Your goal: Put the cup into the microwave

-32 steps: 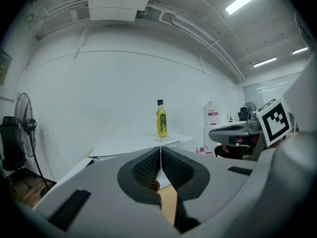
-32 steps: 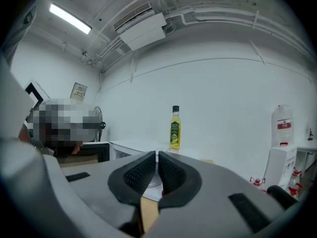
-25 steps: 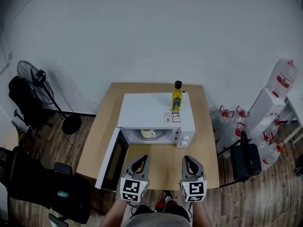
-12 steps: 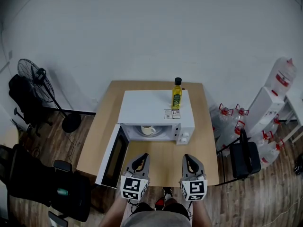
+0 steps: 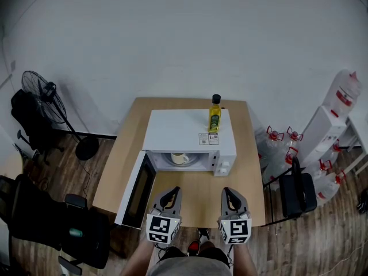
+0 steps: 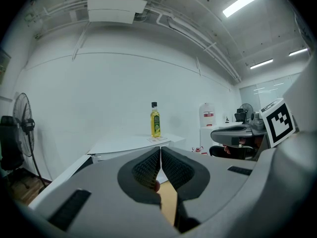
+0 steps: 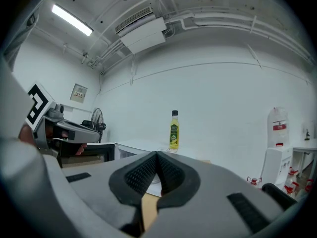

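Presently, left to right.

- Microwave door [image 5: 137, 195]: swung open, just left of the left claw, so the cavity is reachable.
- Left claw [image 5: 171, 192]: clenched on nothing, hovering over the bench [image 5: 253, 177] near its front edge.
- Cup [image 5: 179, 158]: standing inside the microwave [image 5: 184, 131], ahead of and between both claws. Placement looks done, probably with only the door left to close.
- Oil bottle [image 5: 214, 115]: upright on the microwave roof, well beyond the right claw.
- Right claw [image 5: 229, 193]: clenched, empty, alongside its partner.
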Demonstrator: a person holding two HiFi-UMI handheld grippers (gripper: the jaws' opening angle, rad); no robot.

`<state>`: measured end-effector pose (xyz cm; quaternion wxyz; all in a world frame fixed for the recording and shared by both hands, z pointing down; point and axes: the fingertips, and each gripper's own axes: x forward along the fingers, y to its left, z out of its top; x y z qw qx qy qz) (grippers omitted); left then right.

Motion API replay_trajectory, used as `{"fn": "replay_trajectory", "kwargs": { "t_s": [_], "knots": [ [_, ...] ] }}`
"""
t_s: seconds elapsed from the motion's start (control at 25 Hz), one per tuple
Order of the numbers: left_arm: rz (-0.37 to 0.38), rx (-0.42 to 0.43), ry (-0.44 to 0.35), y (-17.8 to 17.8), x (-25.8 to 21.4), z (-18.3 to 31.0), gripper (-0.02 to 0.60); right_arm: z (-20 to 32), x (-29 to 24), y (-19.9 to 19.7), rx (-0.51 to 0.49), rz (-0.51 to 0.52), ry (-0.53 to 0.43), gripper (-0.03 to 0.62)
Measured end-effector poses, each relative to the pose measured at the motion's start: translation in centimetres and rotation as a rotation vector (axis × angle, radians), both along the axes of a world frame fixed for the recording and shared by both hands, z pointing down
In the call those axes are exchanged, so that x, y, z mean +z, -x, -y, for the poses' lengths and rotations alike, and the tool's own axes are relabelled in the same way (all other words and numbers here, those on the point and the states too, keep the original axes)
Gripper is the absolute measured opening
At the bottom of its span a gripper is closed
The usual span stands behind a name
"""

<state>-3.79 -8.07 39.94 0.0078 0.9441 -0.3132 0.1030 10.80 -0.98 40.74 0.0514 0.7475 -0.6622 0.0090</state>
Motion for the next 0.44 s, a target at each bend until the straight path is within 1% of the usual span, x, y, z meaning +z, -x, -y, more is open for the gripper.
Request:
{"fn": "replay_trajectory", "kwargs": {
  "t_s": [0.44],
  "knots": [
    [0.003, 0.004, 0.002, -0.42, 0.26, 0.14, 0.029, 0.31, 0.28, -0.17, -0.006, 0.0, 0.002, 0.017]
  ]
}}
